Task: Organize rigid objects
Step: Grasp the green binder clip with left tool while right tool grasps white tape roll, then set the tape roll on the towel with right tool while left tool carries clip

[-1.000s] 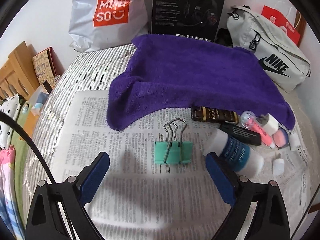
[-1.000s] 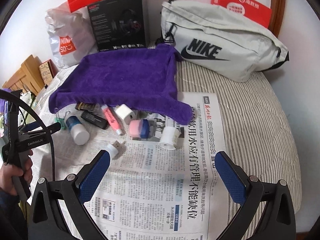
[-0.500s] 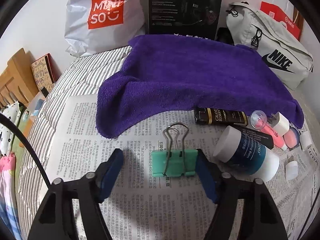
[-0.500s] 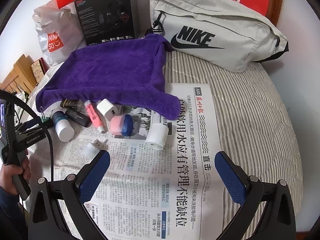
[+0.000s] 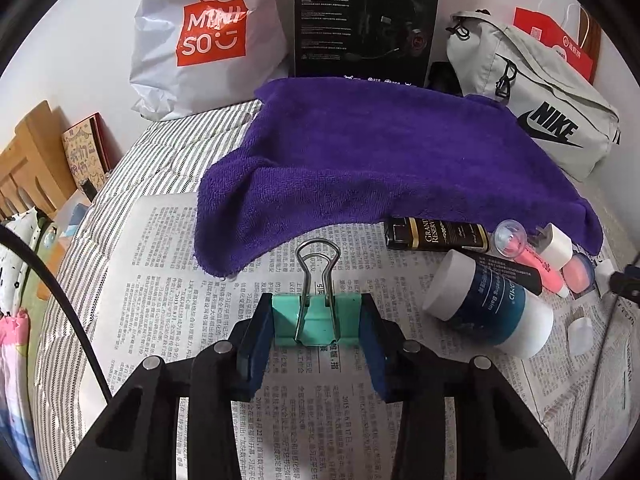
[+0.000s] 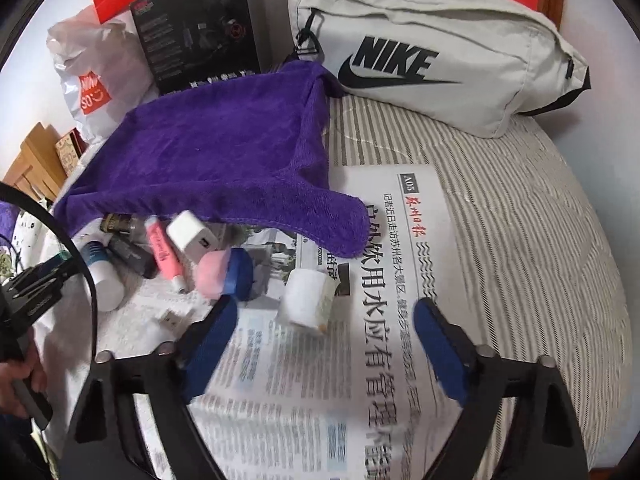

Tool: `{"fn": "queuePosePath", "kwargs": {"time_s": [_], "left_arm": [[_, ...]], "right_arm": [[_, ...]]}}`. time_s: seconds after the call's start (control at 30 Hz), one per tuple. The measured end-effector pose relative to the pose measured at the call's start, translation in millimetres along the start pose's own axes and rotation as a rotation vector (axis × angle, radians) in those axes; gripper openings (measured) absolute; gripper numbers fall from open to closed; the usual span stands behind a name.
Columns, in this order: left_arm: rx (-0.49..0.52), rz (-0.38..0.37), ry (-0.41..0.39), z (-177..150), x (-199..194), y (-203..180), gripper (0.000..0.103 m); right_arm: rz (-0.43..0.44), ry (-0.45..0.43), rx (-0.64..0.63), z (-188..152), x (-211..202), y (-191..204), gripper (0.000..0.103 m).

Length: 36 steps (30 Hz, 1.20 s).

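My left gripper (image 5: 314, 322) is shut on a green binder clip (image 5: 316, 320) that lies on the newspaper (image 5: 168, 280), its blue pads against both ends. A blue-and-white jar (image 5: 488, 312), a black tube (image 5: 436, 234) and a pink highlighter (image 5: 536, 260) lie to its right. My right gripper (image 6: 324, 322) is open, its fingers on either side of a small white roll (image 6: 306, 300), not touching it. A pink-and-blue case (image 6: 226, 274), a white charger (image 6: 192, 236) and a small white cap (image 6: 172, 318) lie to the left of the roll.
A purple towel (image 5: 380, 160) is spread behind the objects. A Miniso bag (image 5: 208, 36), a black box (image 5: 366, 20) and a grey Nike bag (image 6: 432, 48) stand at the back. The bed is striped (image 6: 540, 240). The other hand-held gripper (image 6: 28, 304) shows at left.
My left gripper moved forward and closed on the green binder clip. My right gripper moved forward and down, its fingers narrowing around the white roll.
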<state>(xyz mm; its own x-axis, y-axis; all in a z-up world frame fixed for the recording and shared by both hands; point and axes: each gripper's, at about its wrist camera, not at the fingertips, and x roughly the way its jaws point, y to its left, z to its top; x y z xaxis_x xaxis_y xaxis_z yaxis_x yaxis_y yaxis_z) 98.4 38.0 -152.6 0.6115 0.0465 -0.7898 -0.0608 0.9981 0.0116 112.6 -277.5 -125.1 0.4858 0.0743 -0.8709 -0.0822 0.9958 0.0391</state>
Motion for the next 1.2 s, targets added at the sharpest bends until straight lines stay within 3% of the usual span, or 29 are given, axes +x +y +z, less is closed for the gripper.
{"fn": "queuePosePath", "kwargs": {"time_s": [0.1,0.3,0.53,0.6,0.77,1.2], "left_arm": [[0.0,0.0,0.001,0.2,-0.3,-0.3,0.039],[0.004,-0.003,0.004,-0.7,-1.2,-0.5,0.039],[-0.009,0.008,0.003,-2.1,-3.1,-2.6,0.039],[-0.007,0.003,0.01,-2.0,-4.0,-2.3,0.039],[-0.007,-0.021,0.038,-1.6,-8.1,1.0,0.039],[-0.034,-0.039,0.002,3.5,-41.3,8.9,0.039]], "right_arm": [[-0.003,0.013,0.0,-0.6,15.0,0.7,0.062],[-0.019,-0.004,-0.016,-7.1,19.1,-2.9,0.042],[-0.023,-0.023,-0.008,-7.1,20.0,-6.9,0.04],[-0.038,-0.031,-0.036,-9.5,18.7,-4.9,0.03],[0.047,-0.038,-0.001,-11.5,8.8,-12.9,0.03],[0.095,-0.074,-0.033,-8.2,-13.5,-8.1,0.03]]}}
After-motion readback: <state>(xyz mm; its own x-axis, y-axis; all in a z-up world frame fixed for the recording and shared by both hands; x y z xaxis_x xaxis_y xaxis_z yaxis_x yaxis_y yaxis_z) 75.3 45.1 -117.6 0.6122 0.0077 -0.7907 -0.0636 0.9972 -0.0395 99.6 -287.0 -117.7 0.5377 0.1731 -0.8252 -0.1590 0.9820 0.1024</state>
